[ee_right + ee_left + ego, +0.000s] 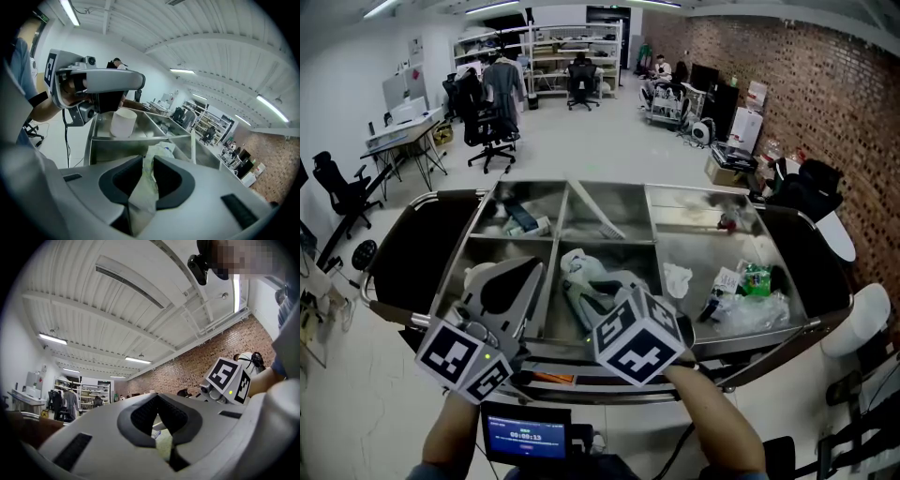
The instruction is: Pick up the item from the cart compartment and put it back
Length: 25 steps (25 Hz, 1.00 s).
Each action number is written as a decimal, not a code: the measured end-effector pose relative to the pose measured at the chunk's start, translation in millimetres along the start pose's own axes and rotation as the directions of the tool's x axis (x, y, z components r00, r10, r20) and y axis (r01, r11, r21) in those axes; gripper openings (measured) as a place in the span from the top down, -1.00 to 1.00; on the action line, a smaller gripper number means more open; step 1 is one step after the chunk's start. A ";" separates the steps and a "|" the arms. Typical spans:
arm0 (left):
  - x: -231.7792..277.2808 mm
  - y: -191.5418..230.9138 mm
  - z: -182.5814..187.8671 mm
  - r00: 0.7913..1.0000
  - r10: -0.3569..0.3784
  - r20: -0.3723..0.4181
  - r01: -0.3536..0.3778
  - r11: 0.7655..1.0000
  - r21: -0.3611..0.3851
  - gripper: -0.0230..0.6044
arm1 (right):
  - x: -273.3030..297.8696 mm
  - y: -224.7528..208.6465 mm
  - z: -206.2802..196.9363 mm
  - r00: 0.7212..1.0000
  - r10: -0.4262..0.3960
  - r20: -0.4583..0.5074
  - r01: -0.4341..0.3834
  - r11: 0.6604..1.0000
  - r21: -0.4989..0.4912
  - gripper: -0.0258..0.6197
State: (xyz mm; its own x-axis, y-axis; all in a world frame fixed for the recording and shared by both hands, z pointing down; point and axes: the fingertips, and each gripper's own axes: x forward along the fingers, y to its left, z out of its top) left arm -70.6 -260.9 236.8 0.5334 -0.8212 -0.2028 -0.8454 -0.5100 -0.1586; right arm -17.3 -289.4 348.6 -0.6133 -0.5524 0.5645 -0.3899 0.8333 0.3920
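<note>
Pinching plastic packet [140, 201]: right gripper [147, 163]

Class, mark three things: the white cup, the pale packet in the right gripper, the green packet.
white cup [123, 123], right gripper view, its side wall.
pale packet [145, 187], right gripper view, its creased middle.
green packet [757, 278], head view, its printed front.

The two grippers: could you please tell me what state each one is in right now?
Left gripper: closed, nothing in it.
Right gripper: closed on a crumpled plastic bag.
</note>
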 end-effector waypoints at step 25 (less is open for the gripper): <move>-20.7 -4.7 4.5 1.000 0.003 -0.004 -0.003 1.000 0.003 0.89 | -23.9 11.4 21.1 0.994 -0.037 0.104 0.035 0.999 0.022 0.46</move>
State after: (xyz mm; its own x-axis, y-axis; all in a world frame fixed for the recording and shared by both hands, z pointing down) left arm -77.5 -240.3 237.4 0.5304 -0.8239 -0.1995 -0.8472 -0.5065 -0.1604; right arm -21.6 -266.3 324.2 -0.6666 -0.5777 0.4711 -0.4257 0.8138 0.3956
